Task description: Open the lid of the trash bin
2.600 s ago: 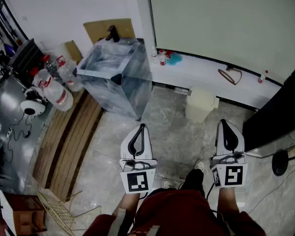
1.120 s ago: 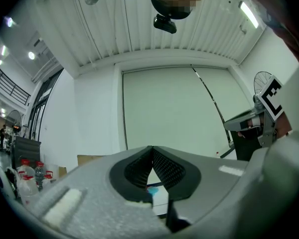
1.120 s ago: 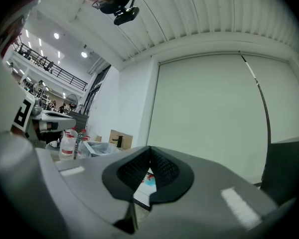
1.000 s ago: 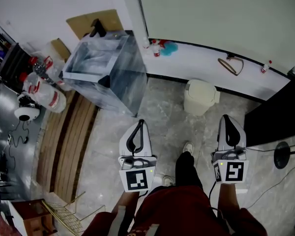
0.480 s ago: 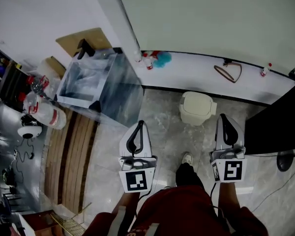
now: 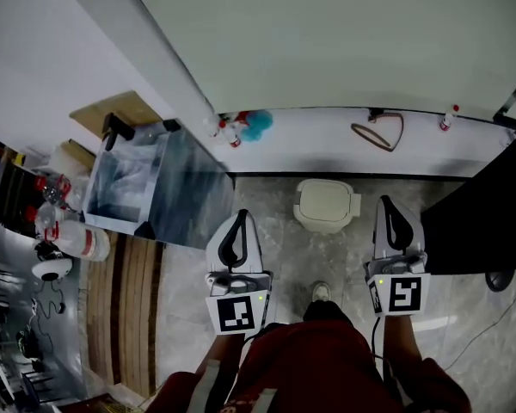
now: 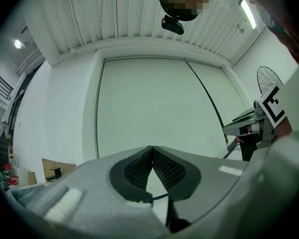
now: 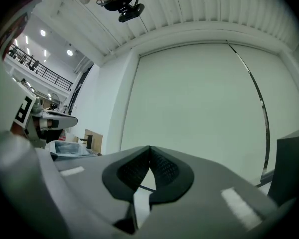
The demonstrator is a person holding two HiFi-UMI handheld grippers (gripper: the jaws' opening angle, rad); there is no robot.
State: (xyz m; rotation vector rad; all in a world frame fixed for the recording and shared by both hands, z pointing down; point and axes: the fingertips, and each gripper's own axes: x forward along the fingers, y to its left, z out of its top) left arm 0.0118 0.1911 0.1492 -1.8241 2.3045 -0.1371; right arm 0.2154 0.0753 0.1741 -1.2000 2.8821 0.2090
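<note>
Closer now than a moment ago, the trash bin [image 6: 327, 205] sits lid-down on the floor against the wall, just ahead between my tongs. I hold the left gripper [image 6: 240, 222] and right gripper [image 6: 390, 206] forward, jaws together on nothing, as I judge the lid beyond reach.

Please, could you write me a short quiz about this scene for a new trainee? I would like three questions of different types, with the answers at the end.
1. Fill in: the fingers of the left gripper and of the right gripper are both ____.
2. True or false: the lid of the trash bin is already open.
3. In the head view, where is the trash bin?
A. Held by the right gripper.
B. On the floor ahead, between the two grippers.
C. Touching the left gripper.

Key: 1. shut, with nothing between them. 2. False, the lid lies closed. 3. B.
</note>
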